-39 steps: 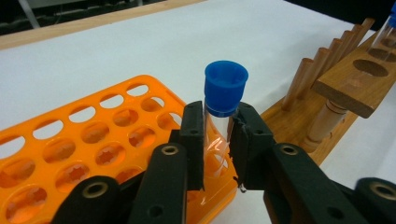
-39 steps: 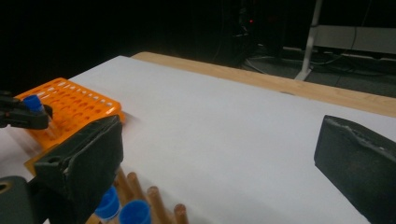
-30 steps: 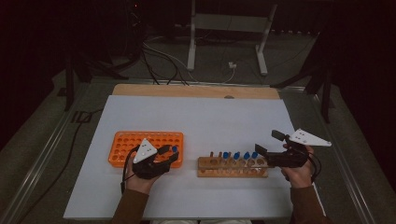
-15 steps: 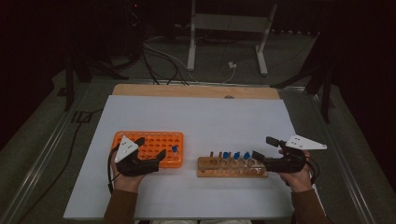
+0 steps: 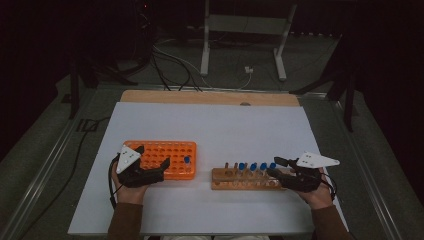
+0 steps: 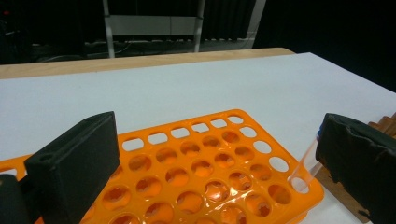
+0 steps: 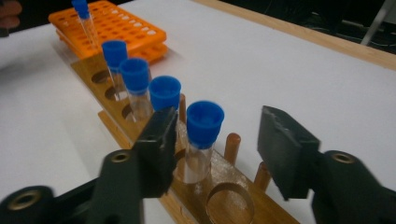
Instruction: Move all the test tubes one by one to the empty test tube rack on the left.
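**Left tool stands wide over the orange rack**

The left tool (image 6: 205,172) has just been opening, and its two black jaws now stand wide apart with nothing pressed between them. Below them lies the orange rack (image 6: 196,172), its round wells bare. A clear tube (image 6: 306,163) stands in the rack's right corner well, just beside the right jaw. The white counter (image 6: 187,93) stretches away to a far wooden edge.

Four blue-capped clear tubes (image 7: 201,140) upright in a wooden rack (image 5: 245,179); a fifth (image 5: 186,161) in the orange rack (image 5: 165,155).
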Available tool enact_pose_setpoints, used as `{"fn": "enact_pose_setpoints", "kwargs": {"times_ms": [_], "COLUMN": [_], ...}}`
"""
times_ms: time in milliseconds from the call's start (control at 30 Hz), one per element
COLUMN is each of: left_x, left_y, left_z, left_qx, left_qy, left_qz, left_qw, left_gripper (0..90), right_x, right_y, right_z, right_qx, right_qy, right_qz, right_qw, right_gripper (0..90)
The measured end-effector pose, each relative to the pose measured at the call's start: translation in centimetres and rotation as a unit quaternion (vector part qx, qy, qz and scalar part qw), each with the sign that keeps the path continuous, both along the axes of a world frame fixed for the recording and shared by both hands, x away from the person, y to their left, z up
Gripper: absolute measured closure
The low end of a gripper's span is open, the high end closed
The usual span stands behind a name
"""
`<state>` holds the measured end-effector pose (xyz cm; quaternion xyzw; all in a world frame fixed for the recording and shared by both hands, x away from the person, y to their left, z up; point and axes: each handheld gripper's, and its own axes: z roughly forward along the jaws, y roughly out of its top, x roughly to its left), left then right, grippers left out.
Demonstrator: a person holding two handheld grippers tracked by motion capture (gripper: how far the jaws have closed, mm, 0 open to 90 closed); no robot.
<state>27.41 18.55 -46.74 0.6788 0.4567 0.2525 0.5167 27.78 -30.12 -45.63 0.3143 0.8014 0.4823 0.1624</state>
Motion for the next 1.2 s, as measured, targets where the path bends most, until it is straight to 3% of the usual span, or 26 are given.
{"fn": "enact_pose_setpoints", "kwargs": {"times_ms": [300, 533, 800, 1200], "left_x": [0.1, 0.2, 0.3, 0.5], "left_y": [-0.2, -0.2, -0.6, -0.9], "left_z": [-0.2, -0.3, -0.6, -0.9], "left_qx": [0.004, 0.005, 0.012, 0.016], "left_qy": [0.005, 0.006, 0.01, 0.015], "left_qz": [-0.001, -0.003, -0.007, -0.014], "left_qw": [1.0, 1.0, 0.9998, 0.9997], "left_gripper": [0.7, 0.7, 0.7, 0.7], "right_x": [-0.1, -0.1, 0.0, -0.2], "right_y": [0.4, 0.5, 0.2, -0.2], "right_z": [-0.5, -0.4, -0.1, 2.2], "right_qx": [-0.021, -0.018, -0.004, 0.018], "right_qy": [0.002, 0.008, 0.009, -0.001], "right_qz": [0.029, 0.04, 0.035, 0.035], "right_qw": [0.9994, 0.999, 0.9993, 0.9992], "right_gripper": [74.1, 76.3, 76.5, 76.5]}}
